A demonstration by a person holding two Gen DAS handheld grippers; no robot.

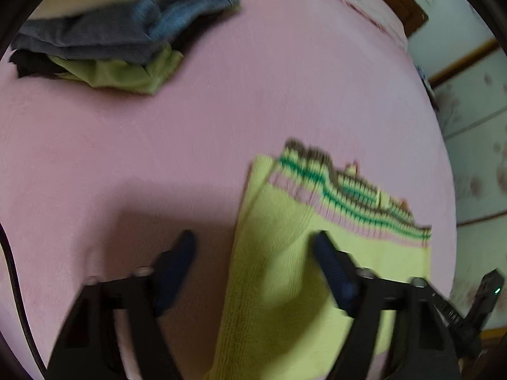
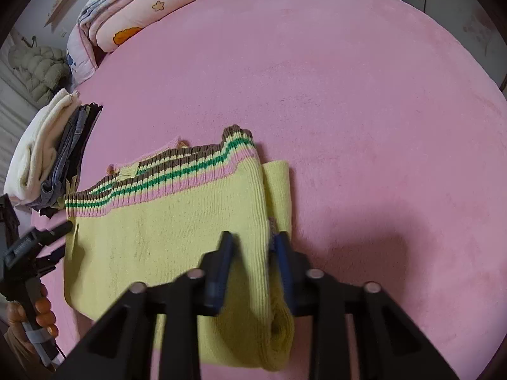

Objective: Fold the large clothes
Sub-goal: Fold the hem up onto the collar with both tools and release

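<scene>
A yellow knit sweater point(image 1: 279, 278) point(image 2: 158, 240) with a brown, green and pink striped hem point(image 2: 177, 174) lies folded flat on the pink bed cover point(image 2: 348, 95). My left gripper point(image 1: 255, 240) is open and straddles the sweater's left edge: one finger hangs over the bare cover, the other over the knit. In the right wrist view it point(image 2: 41, 237) shows at the sweater's left side, held by a hand point(image 2: 41, 313). My right gripper point(image 2: 253, 237) is shut on the sweater's right folded edge, with the knit bunched between its pads.
A pile of folded clothes point(image 1: 111, 38) point(image 2: 47, 158), cream, blue-grey, black and green, sits at the far left of the bed. Folded quilts point(image 2: 133, 15) lie at the head end. A padded jacket point(image 2: 41, 69) hangs beyond the bed's edge.
</scene>
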